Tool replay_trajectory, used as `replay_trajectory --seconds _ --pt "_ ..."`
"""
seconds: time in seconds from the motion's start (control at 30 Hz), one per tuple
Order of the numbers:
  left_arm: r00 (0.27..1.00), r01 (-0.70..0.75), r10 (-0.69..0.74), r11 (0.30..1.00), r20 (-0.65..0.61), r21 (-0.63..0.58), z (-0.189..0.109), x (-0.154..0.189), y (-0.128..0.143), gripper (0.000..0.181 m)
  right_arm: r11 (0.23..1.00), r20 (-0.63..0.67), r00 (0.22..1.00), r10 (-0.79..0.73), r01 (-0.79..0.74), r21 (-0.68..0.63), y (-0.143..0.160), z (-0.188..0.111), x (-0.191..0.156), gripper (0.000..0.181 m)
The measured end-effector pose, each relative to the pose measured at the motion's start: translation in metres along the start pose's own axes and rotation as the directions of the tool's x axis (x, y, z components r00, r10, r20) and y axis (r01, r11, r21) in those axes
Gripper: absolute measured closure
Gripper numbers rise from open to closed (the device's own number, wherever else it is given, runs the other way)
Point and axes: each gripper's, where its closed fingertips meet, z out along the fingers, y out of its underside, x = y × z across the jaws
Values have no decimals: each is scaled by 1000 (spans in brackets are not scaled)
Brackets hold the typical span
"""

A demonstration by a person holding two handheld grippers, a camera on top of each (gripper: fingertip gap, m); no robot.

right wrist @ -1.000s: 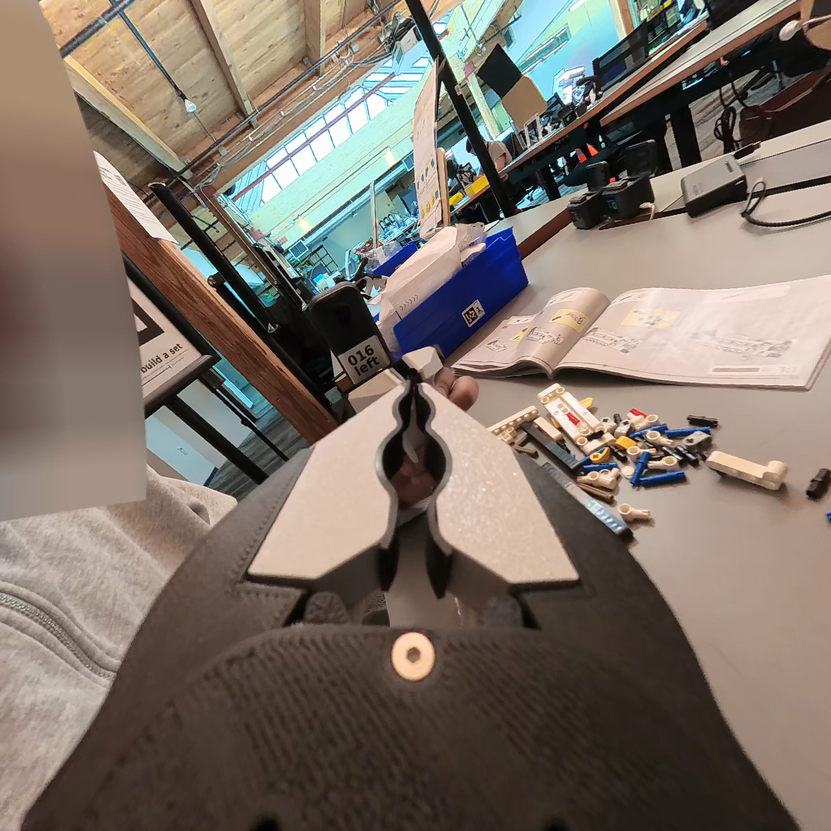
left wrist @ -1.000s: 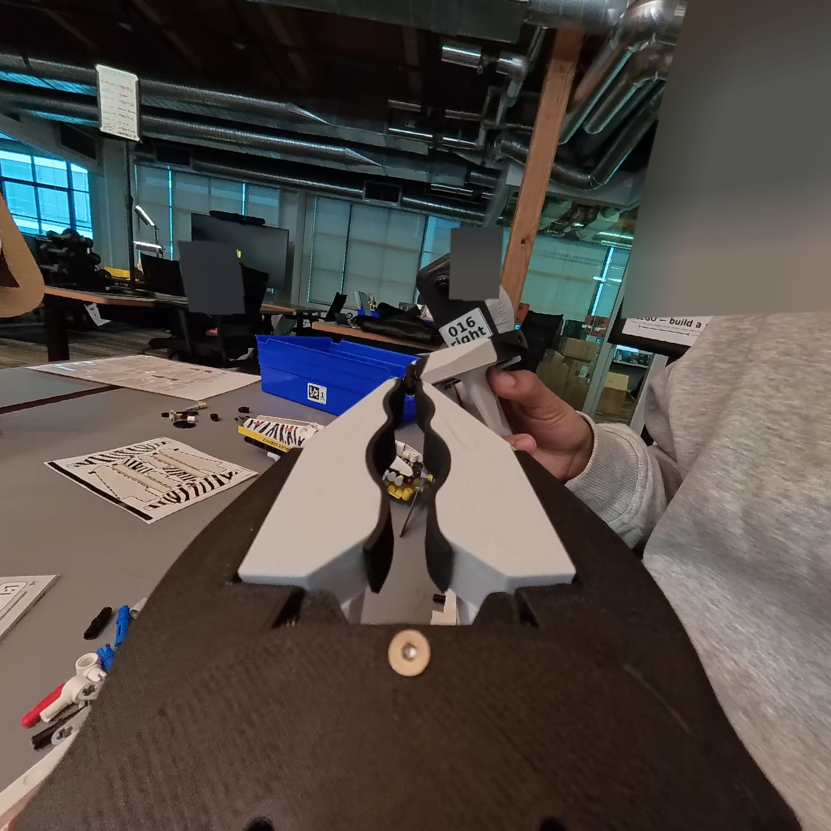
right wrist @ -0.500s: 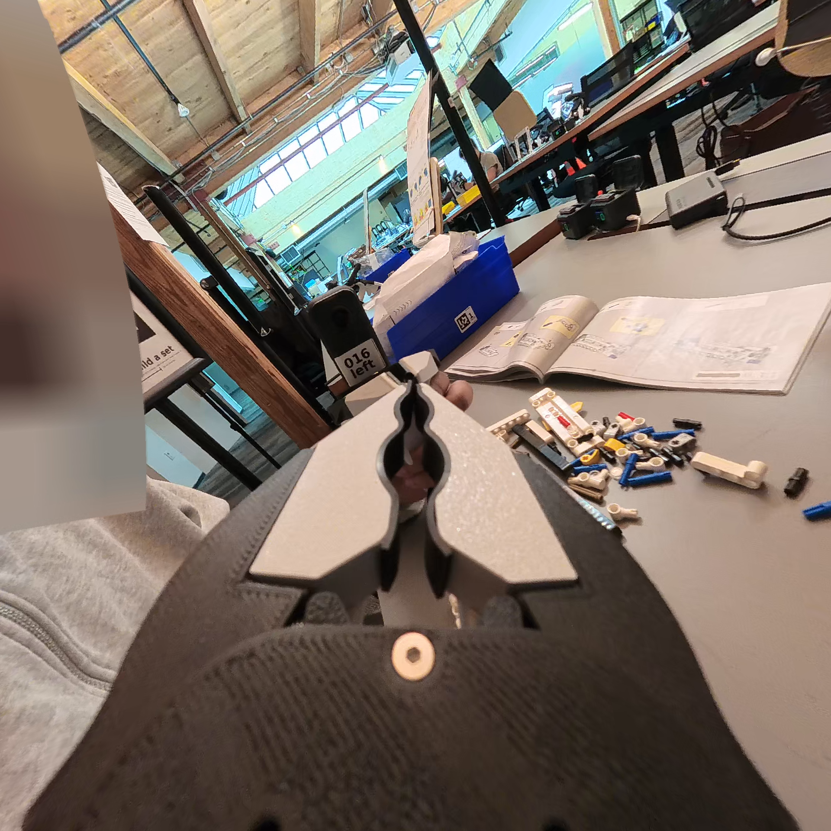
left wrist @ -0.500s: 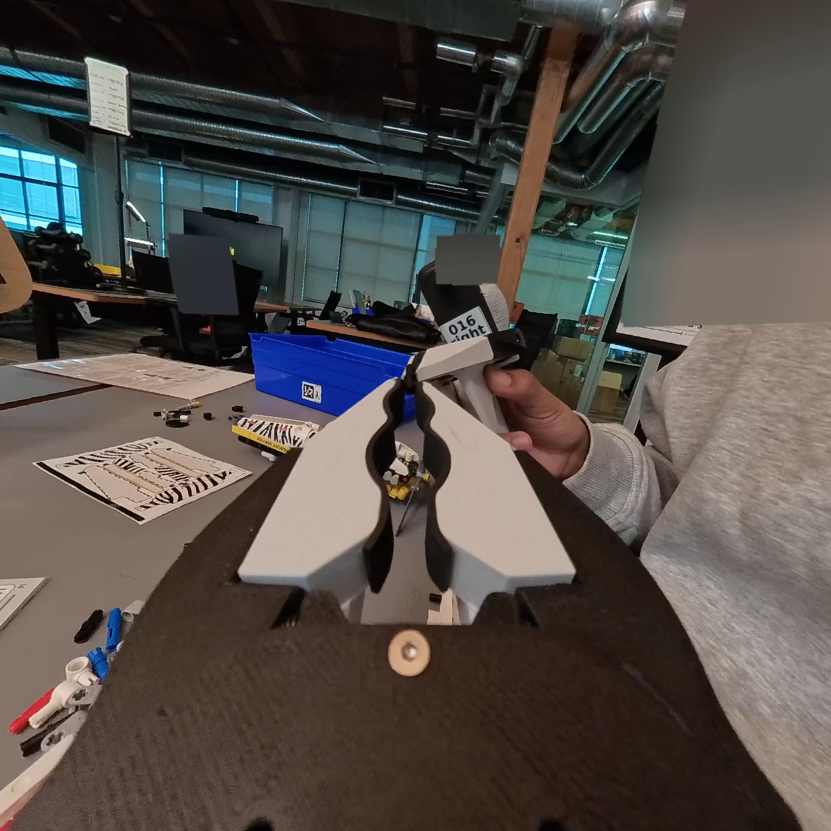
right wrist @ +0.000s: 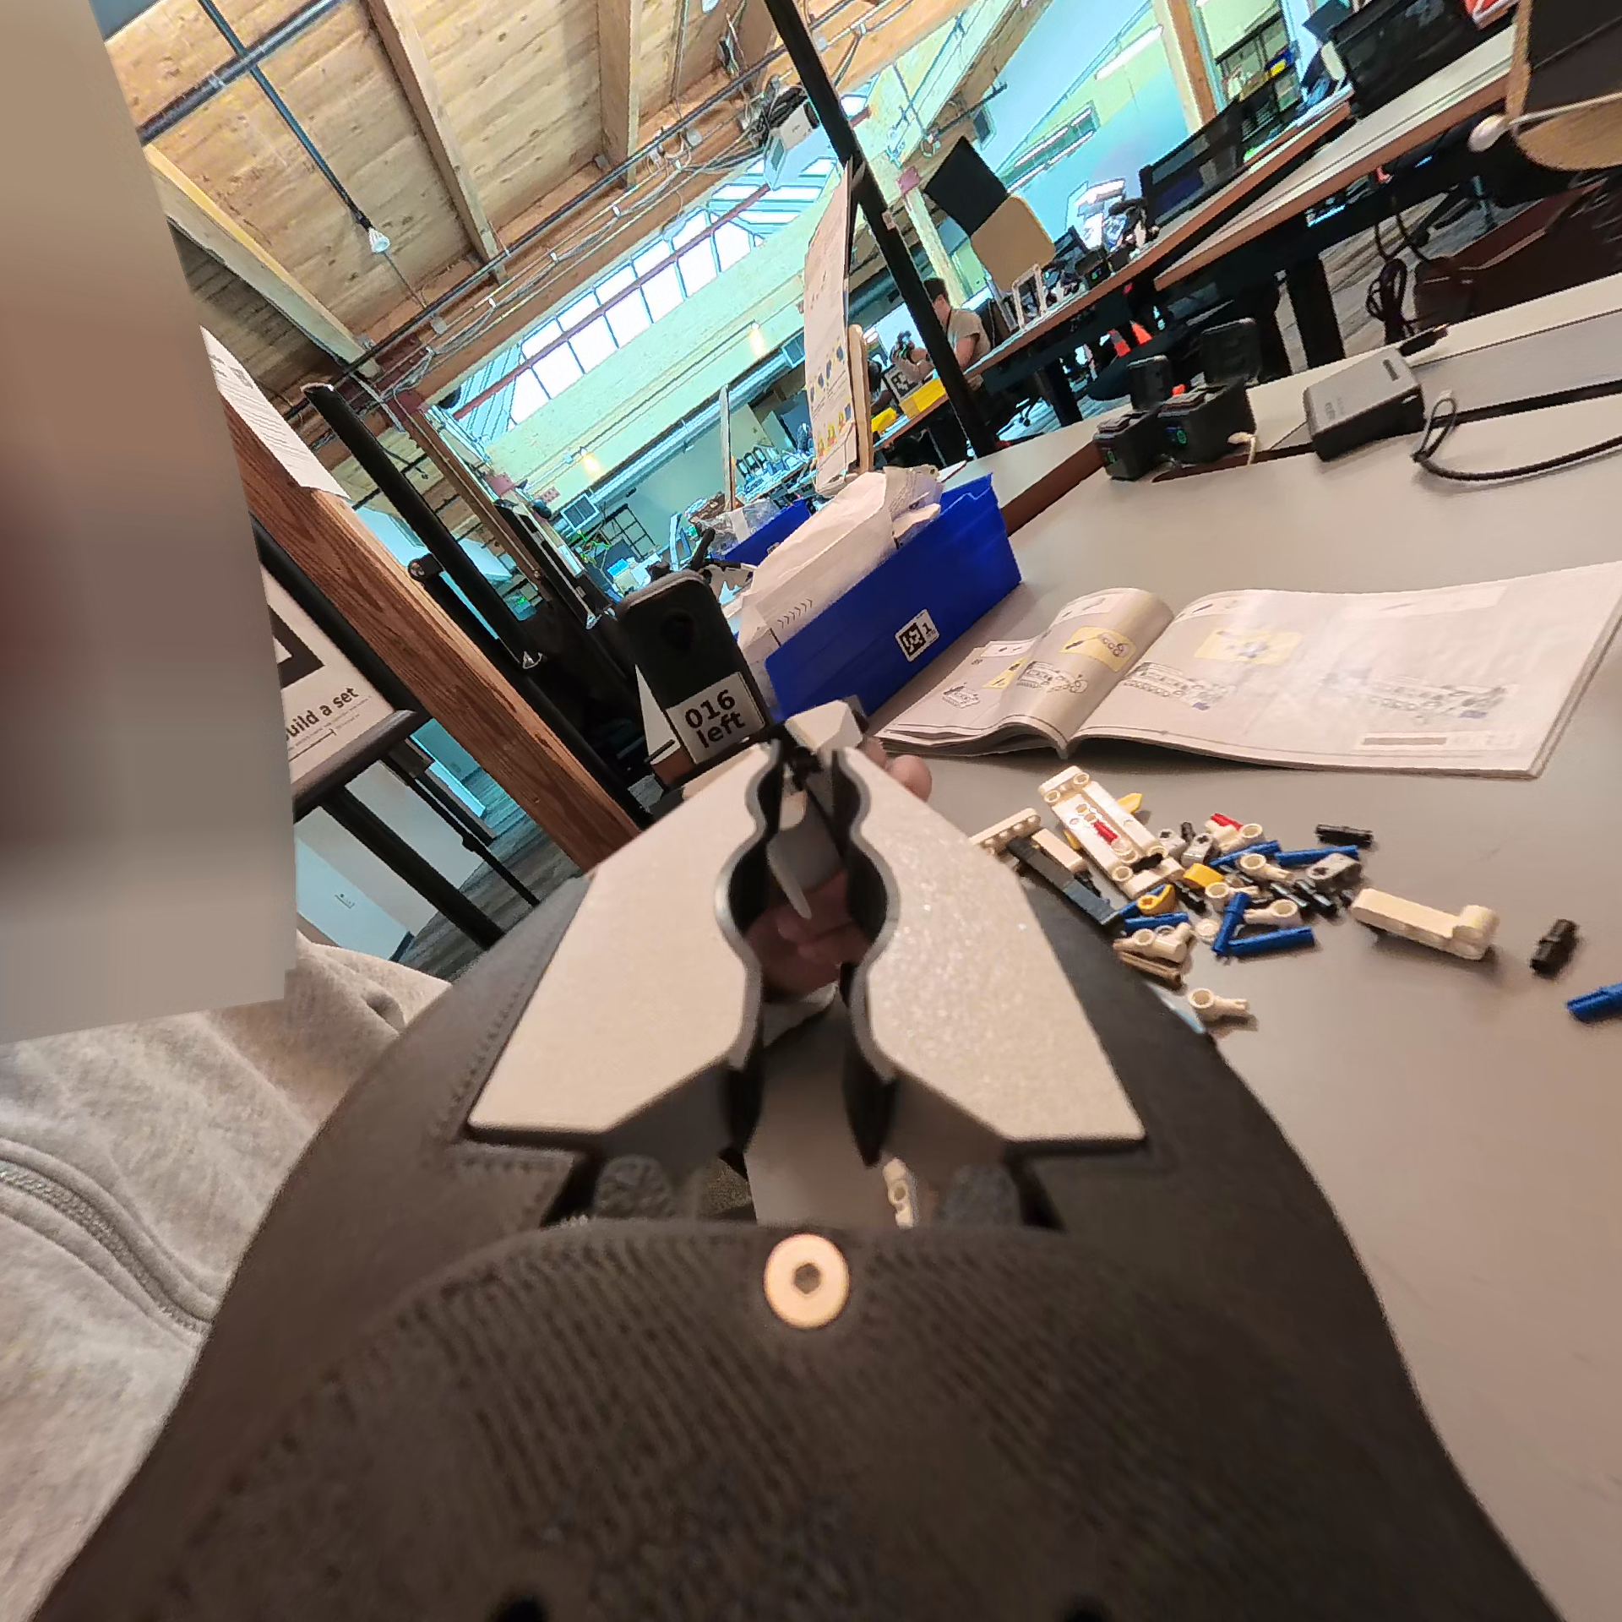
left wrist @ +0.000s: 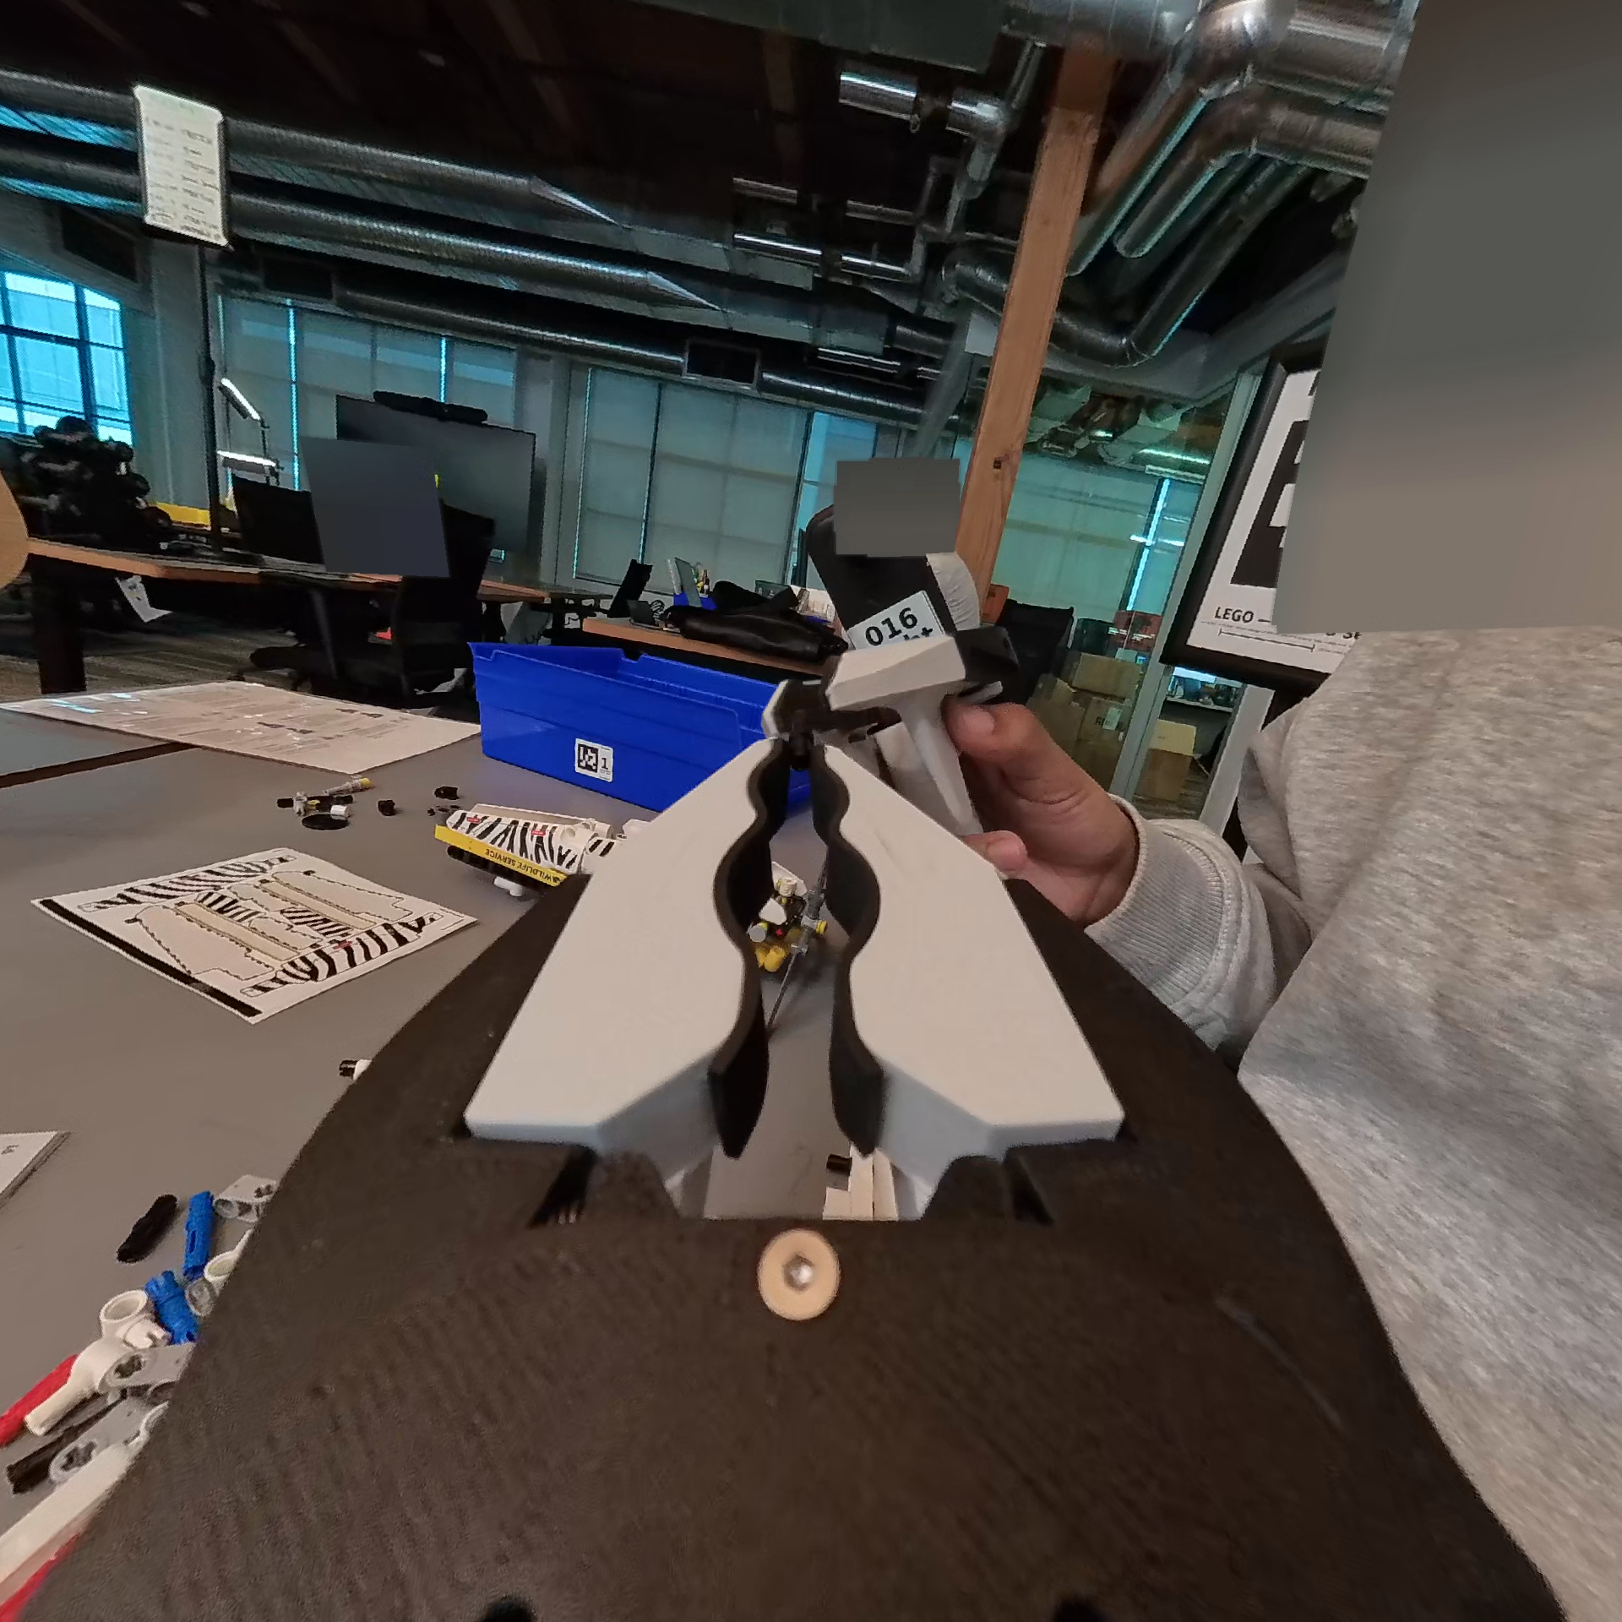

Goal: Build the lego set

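Observation:
My left gripper (left wrist: 799,753) and right gripper (right wrist: 803,759) are raised above the grey table (left wrist: 175,1036) and meet tip to tip. Both are shut, and a small black lego piece (left wrist: 797,715) is pinched where the tips meet; it is too small to tell its shape. The right gripper also shows in the left wrist view (left wrist: 886,680), held by a hand (left wrist: 1044,807). The left gripper's finger shows in the right wrist view (right wrist: 829,728). A pile of loose lego pieces (right wrist: 1211,869) lies to the right beside an open instruction booklet (right wrist: 1273,676).
A zebra-striped lego model (left wrist: 527,843), a sticker sheet (left wrist: 254,922) and a small yellow assembly (left wrist: 781,930) lie on the table. A blue bin (left wrist: 632,728) stands behind them. More loose pieces (left wrist: 149,1299) lie lower left. A grey sleeve (left wrist: 1448,1053) fills the right side. The tips of both grippers are at nearly the same place.
Both grippers stay shut and tip to tip. The views have only shifted slightly.

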Motion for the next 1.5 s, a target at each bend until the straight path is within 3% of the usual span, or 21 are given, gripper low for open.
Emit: replay_trajectory --seconds 0.57,1.0,1.27,1.5 --pt "996 78 -77 996 -41 39 -4 1 -6 180 999 -4 1000 -27 27 -22 -3 4 -1 163" --pt "981 168 -153 977 -118 131 -13 3 -22 180 999 40 999 -28 29 -40 -3 7 -11 168" --pt "984 138 -130 988 -121 64 -6 7 -11 180 995 33 998 -44 47 -91 5 12 -13 168" --pt "986 124 -120 992 -113 37 -4 8 -7 180 993 43 998 -46 50 -103 7 13 -16 179"
